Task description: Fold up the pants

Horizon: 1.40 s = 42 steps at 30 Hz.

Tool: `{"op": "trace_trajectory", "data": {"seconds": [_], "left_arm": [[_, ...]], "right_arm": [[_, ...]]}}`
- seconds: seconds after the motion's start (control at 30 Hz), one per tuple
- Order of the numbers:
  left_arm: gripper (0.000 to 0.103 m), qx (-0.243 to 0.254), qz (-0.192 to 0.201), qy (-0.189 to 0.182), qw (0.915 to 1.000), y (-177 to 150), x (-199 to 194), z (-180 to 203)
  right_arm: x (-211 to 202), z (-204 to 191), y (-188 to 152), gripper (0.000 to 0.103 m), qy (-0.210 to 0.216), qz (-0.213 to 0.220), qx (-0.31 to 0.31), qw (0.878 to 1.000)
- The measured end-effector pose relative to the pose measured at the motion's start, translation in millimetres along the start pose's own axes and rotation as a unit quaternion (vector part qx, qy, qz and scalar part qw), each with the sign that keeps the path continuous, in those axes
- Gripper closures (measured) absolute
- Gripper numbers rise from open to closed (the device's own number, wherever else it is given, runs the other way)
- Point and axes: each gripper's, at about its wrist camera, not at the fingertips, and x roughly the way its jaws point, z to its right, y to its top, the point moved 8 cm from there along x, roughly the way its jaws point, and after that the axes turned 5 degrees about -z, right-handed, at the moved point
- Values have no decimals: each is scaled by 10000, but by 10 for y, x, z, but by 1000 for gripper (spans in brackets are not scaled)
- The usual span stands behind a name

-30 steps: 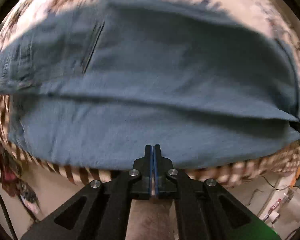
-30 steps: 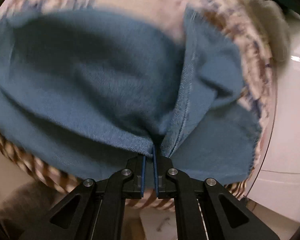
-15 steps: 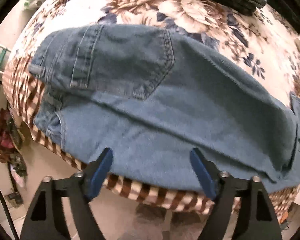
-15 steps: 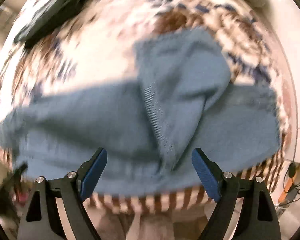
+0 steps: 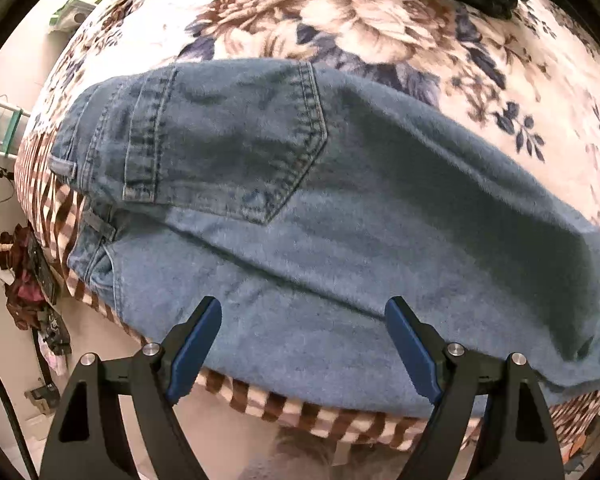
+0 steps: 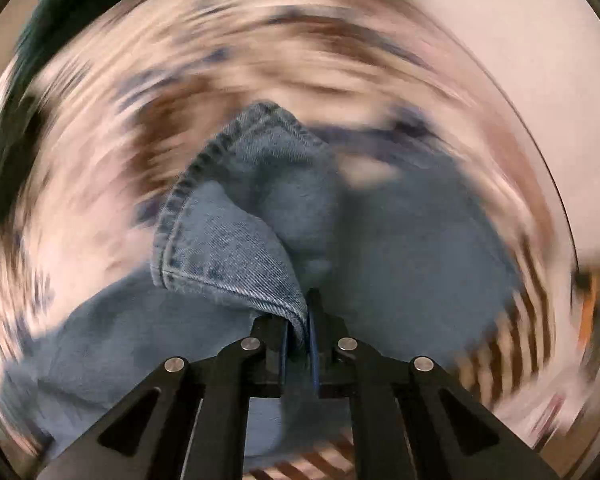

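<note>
The jeans (image 5: 340, 220) lie along the near edge of the floral bed (image 5: 380, 32). The left gripper (image 5: 304, 344) hovers wide open and empty; the right gripper (image 6: 300, 332), its jaws just closed, pinches a hem (image 6: 204, 216). Next, likely carry that hem toward the waistband (image 5: 92, 152).

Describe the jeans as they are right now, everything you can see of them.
The jeans are blue denim, lying folded lengthwise across a floral blanket, waistband end at the left with a stitched back pocket and belt loops facing up. The near edge overhangs the striped border. The left claw hovers open above them, touching nothing. The right claw is shut on a hemmed edge, lifting it.
</note>
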Motion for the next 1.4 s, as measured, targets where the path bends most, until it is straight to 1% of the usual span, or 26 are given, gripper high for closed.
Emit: {"op": "trace_trajectory", "data": {"seconds": [0.03, 0.1, 0.13, 0.2, 0.27, 0.33, 0.47, 0.53, 0.57, 0.63, 0.73, 0.8, 0.83, 0.87, 0.93, 0.97, 1.0, 1.03, 1.07, 1.1, 1.13, 1.17, 1.2, 1.23, 1.3, 1.4], "left_arm": [[20, 10, -28, -5, 10000, 12, 10, 31], [20, 21, -70, 21, 10000, 1, 26, 91], [20, 26, -87, 21, 10000, -40, 41, 116], [20, 3, -127, 28, 9999, -22, 52, 179], [20, -106, -176, -58, 9998, -34, 38, 208], [20, -265, -215, -231, 9992, -171, -30, 153], [20, -742, -262, -648, 9948, -51, -49, -83], [20, -987, -250, -797, 9916, 39, -35, -301], [20, -1132, -213, -877, 9895, 124, -17, -454], [20, -1323, -135, -958, 9865, 279, 38, -778], [20, -1515, -30, -1029, 9831, 659, 131, -1234], [20, -1646, 91, -1075, 9804, 838, 215, -1482], [20, -1717, 149, -1029, 9796, 962, 253, -1606], [20, -1767, 203, -993, 9790, 1029, 305, -1687], [20, -1806, 238, -1060, 9775, 1011, 453, -1859], [20, -1860, 194, -1163, 9754, 1138, 537, -1898], [20, -1907, 161, -1271, 9732, 1125, 576, -1951], [20, -2015, 95, -1445, 9687, 1168, 635, -1989], [21, -2118, 52, -1577, 9645, 1213, 673, -2010], [25, -2239, 63, -1722, 9592, 1261, 695, -2009], [38, -2322, 102, -1808, 9557, 1303, 714, -2007], [60, -2343, 111, -1801, 9553, 1306, 727, -2008], [70, -2353, 143, -1704, 9568, 1296, 721, -2005], [80, -2385, 242, -1616, 9573, 1188, 650, -2053], [84, -2459, 408, -1656, 9542, 1181, 610, -2069], [88, -2440, 617, -1615, 9542, 1133, 488, -2060]], "right_arm": [[32, 260, -28, 93, 0, -100, 353, 9993], [226, 724, -202, 83, 237, -501, 1265, 9904], [368, 821, -300, 78, 422, -815, 1531, 9839], [525, 869, -443, 64, 795, -1181, 1741, 9744], [426, 790, -492, 36, 979, -1066, 1722, 9744], [206, 597, -574, 34, 1002, -854, 1460, 9805], [-123, -81, -904, 34, 1295, -838, 765, 9851], [-171, -592, -1147, 34, 1598, -1112, 285, 9805], [-172, -897, -1321, 34, 1756, -1303, 140, 9757], [-137, -1284, -1617, 34, 2041, -1656, 2, 9648], [57, -1977, -2008, 34, 2339, -2074, 164, 9498], [199, -2270, -2093, 34, 2419, -2140, 433, 9454], [285, -2351, -2131, 35, 2362, -2169, 493, 9459], [455, -2283, -2098, 34, 2236, -2202, 535, 9480], [697, -2302, -2199, 34, 2036, -2280, 868, 9482], [748, -2249, -2219, 34, 2008, -2281, 988, 9476], [782, -2265, -2208, 35, 1975, -2204, 1159, 9482], [799, -2291, -2183, 39, 1999, -2116, 1284, 9480], [795, -2316, -2163, 53, 2006, -2004, 1396, 9487], [776, -2346, -2145, 61, 2003, -1889, 1486, 9498], [761, -2384, -2128, 73, 2003, -1816, 1521, 9507], [752, -2395, -2115, 83, 1933, -1759, 1515, 9533], [732, -2423, -2104, 88, 1839, -1664, 1490, 9572], [711, -2471, -2099, 98, 1740, -1601, 1420, 9612], [646, -2537, -2098, 99, 1650, -1481, 1275, 9667], [511, -2641, -2115, 100, 1584, -1390, 964, 9728]]}}
